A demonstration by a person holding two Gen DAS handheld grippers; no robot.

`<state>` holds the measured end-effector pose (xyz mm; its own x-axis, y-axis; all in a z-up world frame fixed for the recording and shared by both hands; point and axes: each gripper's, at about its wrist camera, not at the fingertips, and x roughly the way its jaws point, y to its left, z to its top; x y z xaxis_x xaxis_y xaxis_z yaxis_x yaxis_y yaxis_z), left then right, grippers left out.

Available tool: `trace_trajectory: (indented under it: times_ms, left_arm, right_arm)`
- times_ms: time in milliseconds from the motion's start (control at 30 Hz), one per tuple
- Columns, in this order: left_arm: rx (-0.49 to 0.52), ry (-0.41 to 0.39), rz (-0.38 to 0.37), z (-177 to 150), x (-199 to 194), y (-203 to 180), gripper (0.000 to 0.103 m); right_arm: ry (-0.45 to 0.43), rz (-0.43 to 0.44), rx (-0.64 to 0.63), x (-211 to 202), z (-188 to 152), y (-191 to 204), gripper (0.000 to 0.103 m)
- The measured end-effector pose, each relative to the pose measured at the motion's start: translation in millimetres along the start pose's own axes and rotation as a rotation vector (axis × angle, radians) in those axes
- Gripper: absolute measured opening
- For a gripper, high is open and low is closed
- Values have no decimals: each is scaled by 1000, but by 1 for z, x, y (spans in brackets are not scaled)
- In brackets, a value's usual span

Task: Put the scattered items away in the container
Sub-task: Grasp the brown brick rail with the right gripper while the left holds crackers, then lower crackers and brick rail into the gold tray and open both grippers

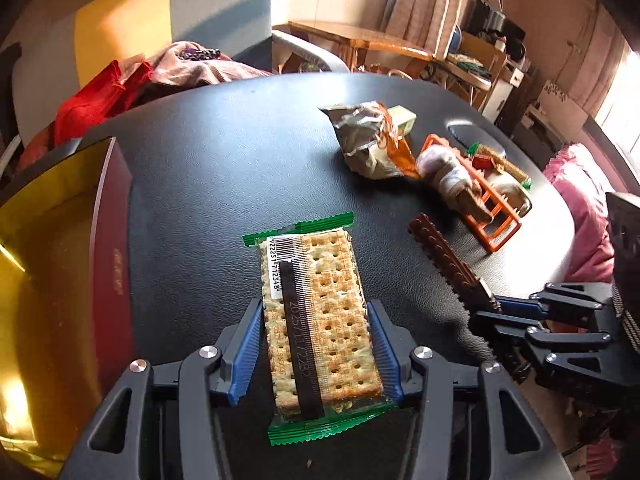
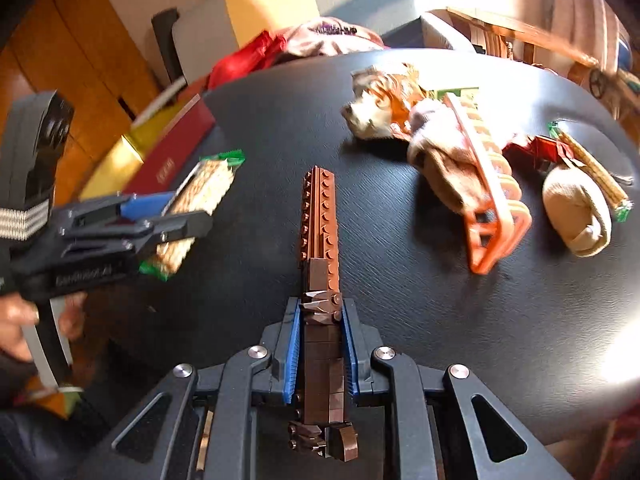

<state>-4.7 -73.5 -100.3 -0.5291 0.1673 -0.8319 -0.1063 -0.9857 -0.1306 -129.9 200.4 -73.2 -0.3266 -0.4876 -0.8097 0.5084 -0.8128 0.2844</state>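
Two grippers are seen, each carrying one item. One cracker packet (image 1: pixel 320 320) is clamped between the blue ribbed pads of the left gripper (image 1: pixel 316 350); its long sides are pressed by both pads, and its green crimped ends stick out ahead of and behind the fingers. The wrapper is clear plastic with a black strip and a barcode, and pale perforated square crackers are visible through it. One brown brick model (image 2: pixel 320 280) is gripped by the right gripper (image 2: pixel 322 350); its blocky rear is squeezed between the pads and its long studded bar is pointed forward over the table. In the left wrist view the same model (image 1: pixel 448 264) is seen held aloft at the right.

One container (image 1: pixel 116 216) is seen, a box with a dark red outer wall and a glossy gold lining, standing at the left edge of the table, just left of the held packet.

On the far right of the black, leather-grained round table (image 1: pixel 224 168) the following are left scattered: one crumpled foil snack bag (image 1: pixel 368 140), one orange plastic rack (image 2: pixel 492 200) with a rolled sock (image 2: pixel 444 160) against it, a second tan sock (image 2: pixel 576 212), one small red packet (image 2: pixel 544 152) and one green-ended packet (image 2: pixel 592 168).
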Motion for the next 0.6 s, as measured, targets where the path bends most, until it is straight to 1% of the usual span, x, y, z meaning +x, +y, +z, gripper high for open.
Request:
trace_trajectory:
  times_ms: [33,167,233,300,367,433,533,600]
  left_arm:
    - [-14,-10,-2,-3,-8,4,52]
    - [-104,-63,25,-3,-38,34,52]
    - [-146,-86,60,-5,-49,52,52]
    - [-191,-111,100,-7,-60,72,52]
    - [-238,-125,144,-13,-71,96,52]
    - [-281,-135,183,-18,-81,121,52]
    - [-331,-144,263,-25,-88,156,52]
    - [-363,-140,299,-32,-91,178,52]
  right_arm:
    - [-13,14,7,-1,7,16,19]
    - [-71,81,-11,-8,24,44,19]
    - [-93,113,-43,-10,8,105,19]
    - [-116,167,-76,-7,-3,144,19]
    - [-134,214,-111,0,5,184,19]
    - [-145,257,-158,11,23,222,19]
    - [-131,296,-217,52,47,290,19]
    - [-100,297,-238,68,55,312,19]
